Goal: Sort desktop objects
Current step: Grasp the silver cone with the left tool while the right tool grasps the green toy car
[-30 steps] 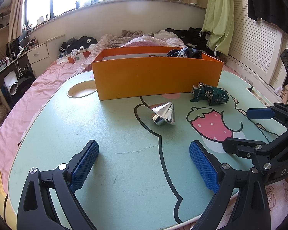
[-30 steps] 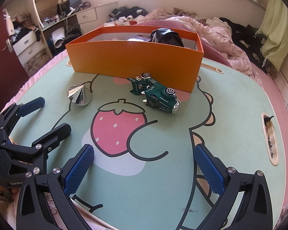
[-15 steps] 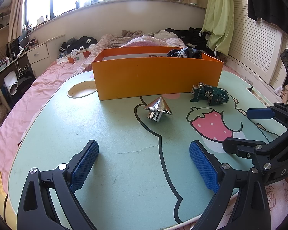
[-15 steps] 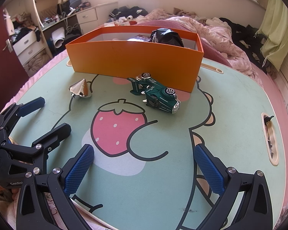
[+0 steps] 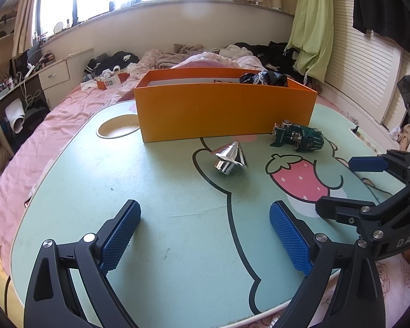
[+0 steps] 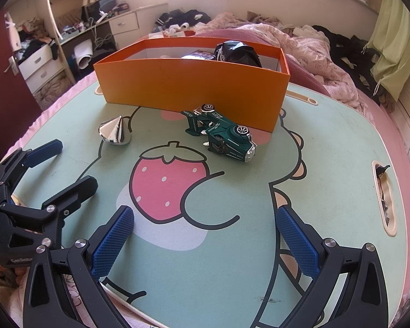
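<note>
A: What carries everything here?

B: A mint-green rounded bench (image 5: 161,218) printed with a cartoon figure and a pink strawberry; it sits on a pink-sheeted bed (image 5: 54,136).

A: And the biggest thing on it?

B: A rectangular orange cardboard box (image 5: 224,114), open at the top, at the far side of the bench. A crumpled black bag (image 6: 237,52) pokes above the box's rim at its right end, inside it.

A: What lies outside the box?

B: A dark green toy racing car (image 6: 222,134) lies tipped on its side on the bench, just in front of the box's right half, close to the front wall. A shiny silver metal cone (image 5: 231,158), toppled on its side, lies in front of the box's middle, apart from the wall and left of the car.

A: The grippers?

B: The left gripper (image 5: 205,235), black with blue textured pads, hangs over the near edge of the bench, well short of the box, jaws spread wide and empty. The right gripper (image 6: 205,240) hangs beside it, also well in front of the box, spread wide with only bare bench between its fingers.
</note>
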The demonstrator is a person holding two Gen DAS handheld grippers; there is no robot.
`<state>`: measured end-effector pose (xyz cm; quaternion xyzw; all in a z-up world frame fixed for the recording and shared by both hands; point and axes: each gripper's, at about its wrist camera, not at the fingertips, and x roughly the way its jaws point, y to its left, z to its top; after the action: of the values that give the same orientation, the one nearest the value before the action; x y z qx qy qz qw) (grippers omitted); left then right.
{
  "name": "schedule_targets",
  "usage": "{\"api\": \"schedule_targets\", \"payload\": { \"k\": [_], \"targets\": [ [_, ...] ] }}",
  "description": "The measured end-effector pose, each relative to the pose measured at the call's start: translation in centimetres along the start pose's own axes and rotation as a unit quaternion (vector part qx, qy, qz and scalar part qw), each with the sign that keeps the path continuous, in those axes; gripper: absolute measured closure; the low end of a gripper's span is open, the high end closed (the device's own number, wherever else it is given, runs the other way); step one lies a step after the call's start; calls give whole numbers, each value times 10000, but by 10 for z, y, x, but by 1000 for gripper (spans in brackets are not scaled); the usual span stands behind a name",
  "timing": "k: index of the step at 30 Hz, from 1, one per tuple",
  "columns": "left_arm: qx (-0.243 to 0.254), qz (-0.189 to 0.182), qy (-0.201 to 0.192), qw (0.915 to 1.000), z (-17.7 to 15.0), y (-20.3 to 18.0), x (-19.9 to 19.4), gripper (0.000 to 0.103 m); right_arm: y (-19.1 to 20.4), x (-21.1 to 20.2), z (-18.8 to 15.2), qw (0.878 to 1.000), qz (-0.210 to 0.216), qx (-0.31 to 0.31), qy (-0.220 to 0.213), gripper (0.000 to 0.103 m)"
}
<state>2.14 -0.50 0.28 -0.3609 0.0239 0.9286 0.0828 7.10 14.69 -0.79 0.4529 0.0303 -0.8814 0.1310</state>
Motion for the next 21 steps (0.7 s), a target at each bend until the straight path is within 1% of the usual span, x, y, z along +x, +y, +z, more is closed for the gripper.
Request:
{"api": "schedule_targets", "payload": {
  "k": [4,7,9,11,14,15,16,17,18,19,21],
  "targets": [
    [-5,-82,114,9999,5,-1,2,8,0,0,0,10000,-2,5,-2,0],
    [-193,-342,260,9989,17,4,6,13,1,-1,0,10000,-9,-1,-4,0],
    [-305,-523,332,9976,29,6,9,14,1,-1,0,10000,-8,1,-8,0],
    [-320,-499,348,9976,42,4,14,23,0,-1,0,10000,-18,18,-13,0],
    [-149,-494,531,9973,54,-6,29,36,-1,-3,0,9999,-51,85,-33,0],
    [-95,-485,609,9969,56,-9,32,45,-3,-4,1,9999,-63,125,-42,0],
    [-22,-457,745,9962,56,-13,39,56,-4,-5,1,9999,-49,158,-51,0],
    [-6,-453,822,9956,55,-15,43,62,-5,-6,1,9998,-20,206,-64,0],
    [9,-386,776,9962,54,-16,44,71,-7,-6,3,9996,12,264,-76,0],
    [15,-364,740,9966,53,-16,42,71,-10,-8,4,9995,23,307,-113,0],
    [-75,-535,708,9960,49,-14,38,71,-14,-11,9,9991,-38,322,-263,0]
  ]
}}
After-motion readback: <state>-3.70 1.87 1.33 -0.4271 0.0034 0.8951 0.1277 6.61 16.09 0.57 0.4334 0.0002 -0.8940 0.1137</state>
